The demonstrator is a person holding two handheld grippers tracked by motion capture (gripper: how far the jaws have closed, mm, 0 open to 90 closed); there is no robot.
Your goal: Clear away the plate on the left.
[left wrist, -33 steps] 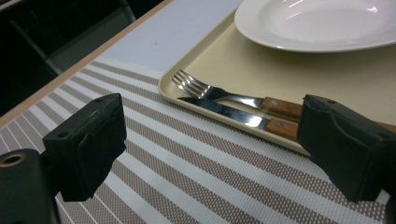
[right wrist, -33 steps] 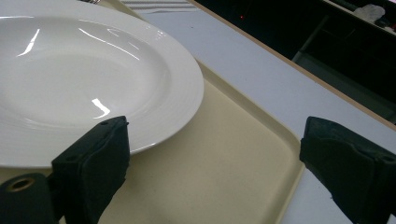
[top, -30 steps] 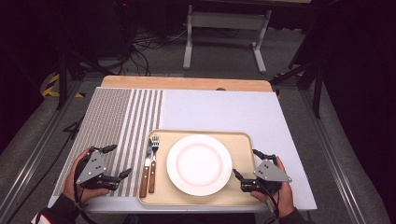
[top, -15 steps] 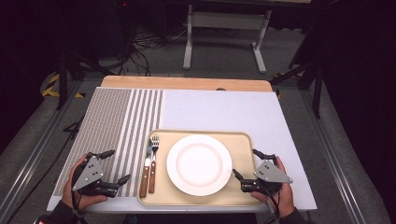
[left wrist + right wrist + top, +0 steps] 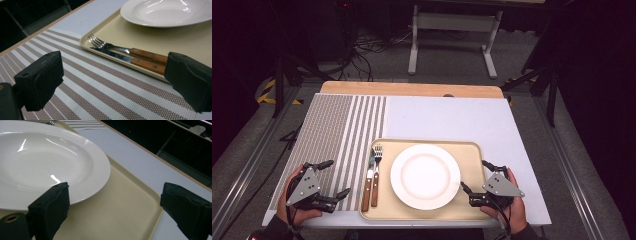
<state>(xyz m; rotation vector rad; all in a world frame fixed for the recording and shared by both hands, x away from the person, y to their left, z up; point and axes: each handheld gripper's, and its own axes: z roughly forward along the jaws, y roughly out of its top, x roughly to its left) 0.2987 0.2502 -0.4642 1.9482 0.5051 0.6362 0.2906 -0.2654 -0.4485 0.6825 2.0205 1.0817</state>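
Here the left gripper [image 5: 333, 178] rests on the striped mat [image 5: 327, 135], just beside the tan tray [image 5: 432, 212]. Its jaws have just been opening and now stand wide, with nothing between them. In the left gripper view, the fork [image 5: 125, 49] and the knife [image 5: 130, 60] lie side by side along the tray's near edge, with wooden handles. The white plate [image 5: 425, 176] sits in the middle of the tray. The right gripper [image 5: 474, 176] is at the tray's right edge, close to the plate. Its jaws are wide apart too, holding nothing, one over the tray and one past its rim.
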